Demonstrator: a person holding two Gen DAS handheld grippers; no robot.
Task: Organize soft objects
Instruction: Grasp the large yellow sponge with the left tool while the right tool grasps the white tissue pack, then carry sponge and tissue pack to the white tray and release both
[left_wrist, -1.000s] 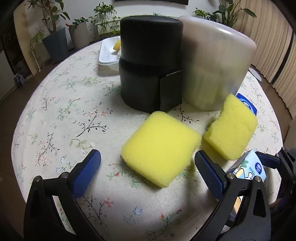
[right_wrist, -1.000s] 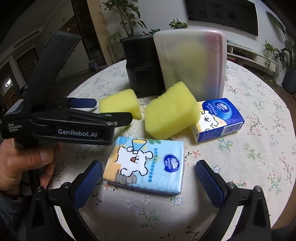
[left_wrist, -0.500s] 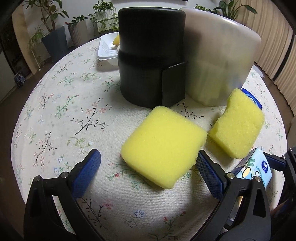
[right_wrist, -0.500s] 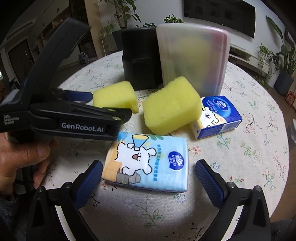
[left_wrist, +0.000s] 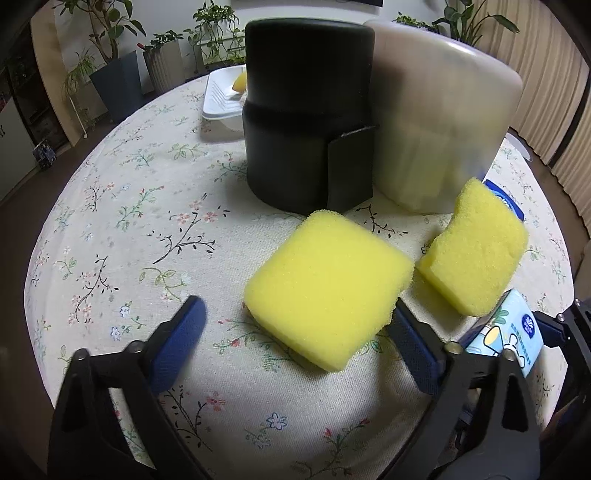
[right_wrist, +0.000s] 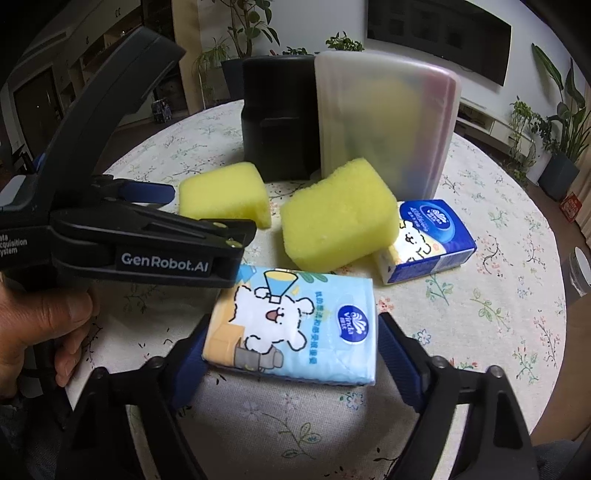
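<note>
- Now we have our left gripper (left_wrist: 295, 343) angled down at the near yellow sponge (left_wrist: 327, 291), jaws closing: its right pad sits just beside the sponge's corner, the left pad is well apart, nothing gripped.
- Our right gripper (right_wrist: 291, 350) is closing around the light-blue tissue pack (right_wrist: 295, 325), which lies between the pads, long axis across the jaws; whether they press yet we cannot tell.
- Both lie toward the table's (left_wrist: 129, 229) near edge, directly ahead of each gripper.
- A second sponge (right_wrist: 340, 214) leans on the dark-blue tissue pack (right_wrist: 432, 236), before the translucent bin (right_wrist: 388, 122) and black container (left_wrist: 306, 129).
</note>
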